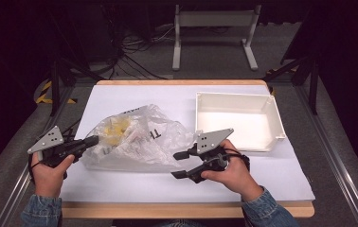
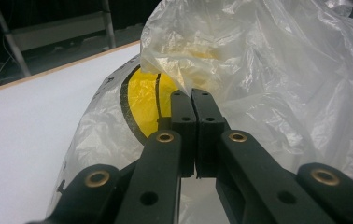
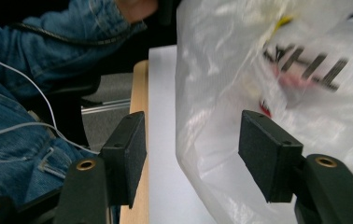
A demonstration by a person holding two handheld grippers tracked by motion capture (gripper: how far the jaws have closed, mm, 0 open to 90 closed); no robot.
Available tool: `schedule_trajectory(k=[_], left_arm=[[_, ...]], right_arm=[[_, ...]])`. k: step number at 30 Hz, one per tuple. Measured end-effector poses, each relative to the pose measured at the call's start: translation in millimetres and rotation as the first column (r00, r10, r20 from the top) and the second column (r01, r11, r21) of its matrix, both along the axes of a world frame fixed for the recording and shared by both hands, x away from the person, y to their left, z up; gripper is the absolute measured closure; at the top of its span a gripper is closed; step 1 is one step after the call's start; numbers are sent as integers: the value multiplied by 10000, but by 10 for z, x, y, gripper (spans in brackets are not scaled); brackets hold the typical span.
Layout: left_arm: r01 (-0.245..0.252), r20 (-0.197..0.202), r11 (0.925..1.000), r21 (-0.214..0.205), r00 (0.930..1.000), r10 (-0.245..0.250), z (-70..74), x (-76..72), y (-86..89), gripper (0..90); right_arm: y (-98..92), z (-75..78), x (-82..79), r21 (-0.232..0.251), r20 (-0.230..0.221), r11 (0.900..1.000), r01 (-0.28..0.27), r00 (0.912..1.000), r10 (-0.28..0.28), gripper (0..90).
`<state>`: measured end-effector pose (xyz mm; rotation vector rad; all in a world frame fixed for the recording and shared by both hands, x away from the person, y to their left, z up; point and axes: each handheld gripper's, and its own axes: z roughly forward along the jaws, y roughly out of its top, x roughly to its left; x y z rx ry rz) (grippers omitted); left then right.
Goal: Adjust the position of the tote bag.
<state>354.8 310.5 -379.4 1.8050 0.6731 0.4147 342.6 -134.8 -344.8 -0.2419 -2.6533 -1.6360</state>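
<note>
Bag: a crumpled clear plastic bag (image 1: 137, 137) with yellow contents and black lettering is laid mid-table, left of the white bin (image 1: 237, 119).
Left hand-held gripper (image 1: 92, 140): jaws are seen pressed together at the bag's left edge; whether film is pinched cannot be told.
Right hand-held gripper (image 1: 179, 164): jaws are spread wide, at the bag's near right corner.
Table (image 1: 272, 177): covered in white.

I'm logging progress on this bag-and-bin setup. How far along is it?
Early, I'd judge. Done: nothing obvious; the white bin is empty. In hand: the left gripper is shut, seemingly pinching the plastic bag, while the right gripper is open at the bag's other end. Left: presumably getting the yellow contents out, still inside the bag.
</note>
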Motion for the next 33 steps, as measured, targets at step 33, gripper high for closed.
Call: schedule_trajectory(k=[33], left_arm=[[261, 283, 9977, 624, 9992, -279, 6, 5, -126, 867]], right_arm=[[414, -169, 906, -2850, 1453, 8684, 4057, 9138, -3793, 145]])
